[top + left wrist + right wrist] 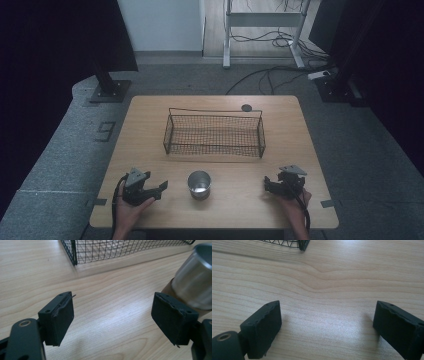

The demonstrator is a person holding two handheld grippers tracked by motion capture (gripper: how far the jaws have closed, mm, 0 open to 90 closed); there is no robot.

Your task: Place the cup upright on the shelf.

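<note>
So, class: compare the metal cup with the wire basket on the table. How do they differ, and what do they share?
The metal cup is small, round and solid-walled; the wire basket is much larger, rectangular and see-through mesh. The cup is shiny silver; the basket is black. The cup stands near the front edge between the left claw and right claw; the basket sits farther back. Both are upright, open-topped and untouched.

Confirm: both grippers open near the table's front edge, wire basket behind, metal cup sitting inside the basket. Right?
Not quite. The metal cup isn't inside the wire basket; the high view shows it standing on the table in front of the basket, between the left gripper and the right gripper. The rest holds: both grippers are open near the front edge.
</note>
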